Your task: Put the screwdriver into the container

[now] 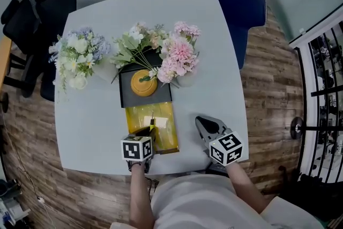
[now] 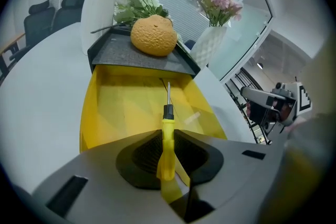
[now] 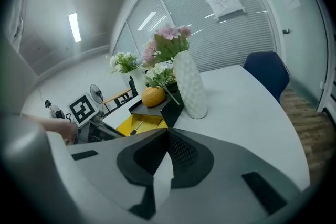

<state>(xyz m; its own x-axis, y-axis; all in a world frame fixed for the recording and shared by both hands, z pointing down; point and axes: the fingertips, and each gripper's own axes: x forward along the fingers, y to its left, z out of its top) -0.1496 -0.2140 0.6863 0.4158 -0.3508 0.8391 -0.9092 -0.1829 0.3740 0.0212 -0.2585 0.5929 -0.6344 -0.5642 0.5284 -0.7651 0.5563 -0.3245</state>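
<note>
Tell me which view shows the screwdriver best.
The left gripper view: the screwdriver sits close and centred, yellow handle clamped in the left gripper, shaft over the yellow container. The head and right gripper views show only a tiny sliver.

Open-topped yellow container (image 1: 172, 134), black tray (image 1: 161, 95) directly behind

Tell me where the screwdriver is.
In the left gripper view, the screwdriver is clamped in the left gripper, its tip over the yellow container, just short of the black tray.
</note>
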